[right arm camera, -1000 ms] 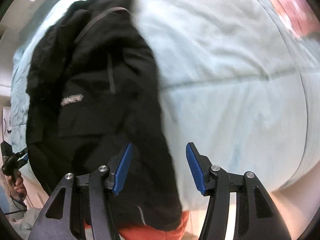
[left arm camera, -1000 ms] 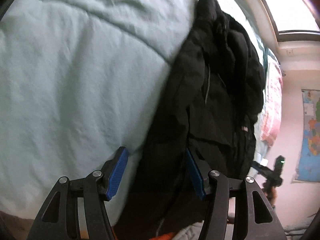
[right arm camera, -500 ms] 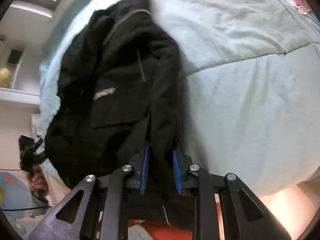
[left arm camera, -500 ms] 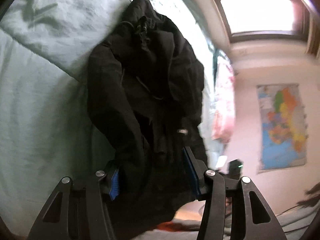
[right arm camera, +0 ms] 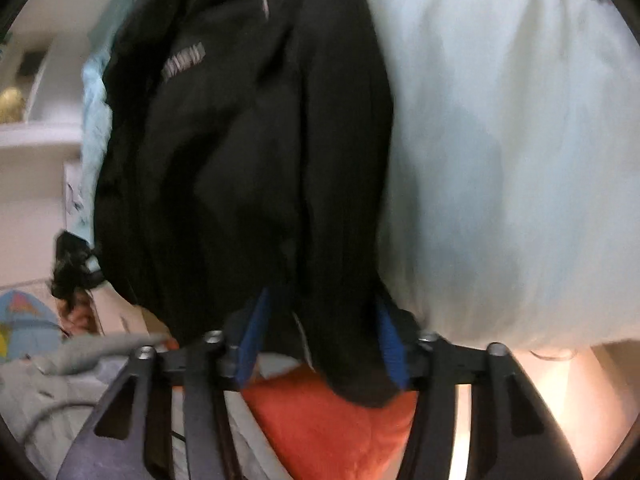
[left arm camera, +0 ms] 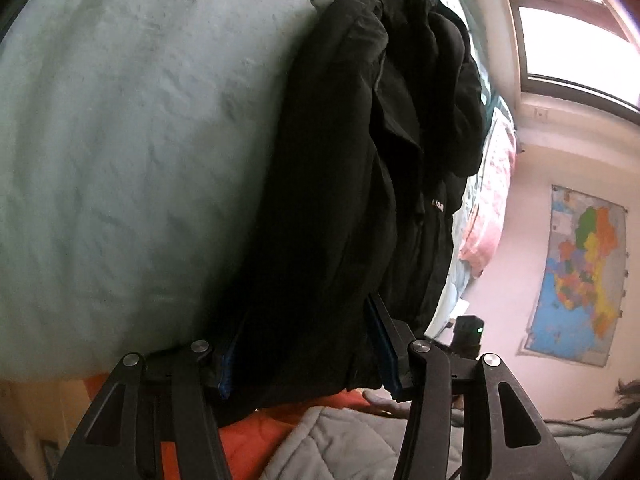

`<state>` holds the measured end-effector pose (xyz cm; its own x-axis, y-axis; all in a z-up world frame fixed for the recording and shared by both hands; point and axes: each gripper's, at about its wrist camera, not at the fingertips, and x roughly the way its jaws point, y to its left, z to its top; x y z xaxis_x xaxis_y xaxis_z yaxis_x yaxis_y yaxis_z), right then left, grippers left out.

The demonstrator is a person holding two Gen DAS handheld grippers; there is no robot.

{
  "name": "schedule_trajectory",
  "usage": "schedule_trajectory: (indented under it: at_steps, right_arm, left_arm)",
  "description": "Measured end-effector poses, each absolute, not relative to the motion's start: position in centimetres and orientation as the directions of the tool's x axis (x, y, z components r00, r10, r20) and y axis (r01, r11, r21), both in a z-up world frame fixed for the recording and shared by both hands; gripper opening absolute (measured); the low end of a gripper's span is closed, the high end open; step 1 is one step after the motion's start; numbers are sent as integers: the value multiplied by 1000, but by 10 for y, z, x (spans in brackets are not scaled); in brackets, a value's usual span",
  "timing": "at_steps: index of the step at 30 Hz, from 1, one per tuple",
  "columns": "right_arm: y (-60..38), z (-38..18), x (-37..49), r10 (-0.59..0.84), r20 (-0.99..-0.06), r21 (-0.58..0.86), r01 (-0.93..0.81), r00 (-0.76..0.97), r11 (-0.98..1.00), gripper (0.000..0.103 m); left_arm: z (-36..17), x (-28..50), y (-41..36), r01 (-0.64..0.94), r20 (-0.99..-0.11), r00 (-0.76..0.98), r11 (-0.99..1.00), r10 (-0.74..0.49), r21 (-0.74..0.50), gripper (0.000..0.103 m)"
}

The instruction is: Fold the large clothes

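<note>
Between the jaws of our left gripper point(left arm camera: 306, 364) we see the lower edge of the black jacket point(left arm camera: 340, 200). The jaws stand about half open, and the dark cloth fills the gap from one blue pad to the other; it hides most of both pads, so we cannot tell whether they press on it or merely flank it. Just below the jaws, nearest to us, lie an orange cloth point(left arm camera: 256, 436) and a grey quilted blanket point(left arm camera: 332, 444). Ahead of the jaws the jacket runs away from us in a long folded strip over the pale green bedcover point(left arm camera: 132, 140), which spreads to the left of the fingers. Right of the right finger and farther off are a pink patterned cloth point(left arm camera: 492, 208), then a coloured wall map point(left arm camera: 580, 276) and a window point(left arm camera: 572, 24) above.

Our right gripper point(right arm camera: 320, 340) is opening at this moment, and the jacket's hem point(right arm camera: 348, 360) hangs between its jaws. Its right blue pad sits against the cloth's edge, while the left pad shows a sliver of gap, so we read no firm pinch here. The orange cloth point(right arm camera: 336, 424) lies just under the jaws. Beyond them the jacket point(right arm camera: 248, 152) stretches away, a white logo on its chest, with the bedcover point(right arm camera: 512, 160) to the right of the jaws. This view is blurred.
</note>
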<state>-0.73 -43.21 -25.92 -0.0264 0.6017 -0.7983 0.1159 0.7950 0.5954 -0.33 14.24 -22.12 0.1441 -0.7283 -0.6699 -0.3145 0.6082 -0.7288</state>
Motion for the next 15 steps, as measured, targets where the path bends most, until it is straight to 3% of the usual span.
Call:
schedule_trajectory:
  at_steps: [2, 4, 5, 6, 10, 15]
  right_arm:
    - [-423, -268, -9, 577, -814, 570, 106, -69, 815, 58]
    - [-421, -270, -7, 578, -814, 570, 116, -59, 813, 32]
    - [-421, -265, -6, 610, -791, 603, 119, -40, 789, 18]
    - [-421, -257, -6, 614, -789, 609, 107, -23, 786, 17]
    - [-428, -208, -2, 620, -780, 624, 47, 77, 780, 15]
    - [-447, -157, 26, 657, -720, 677, 15, 221, 736, 15]
  left_arm:
    - [-219, 0, 136, -298, -692, 123, 639, -711, -709, 54]
    - [-214, 7, 127, -270, -734, 81, 694, -674, -667, 49]
    - [-208, 9, 124, -249, -748, 73, 715, -659, -654, 24]
    - [-200, 12, 120, -220, -768, 69, 741, -637, -635, 10]
    - [-159, 28, 125, -166, -722, 163, 703, -672, -692, 9]
    - [-108, 70, 132, -100, -555, 311, 554, -771, -826, 9]
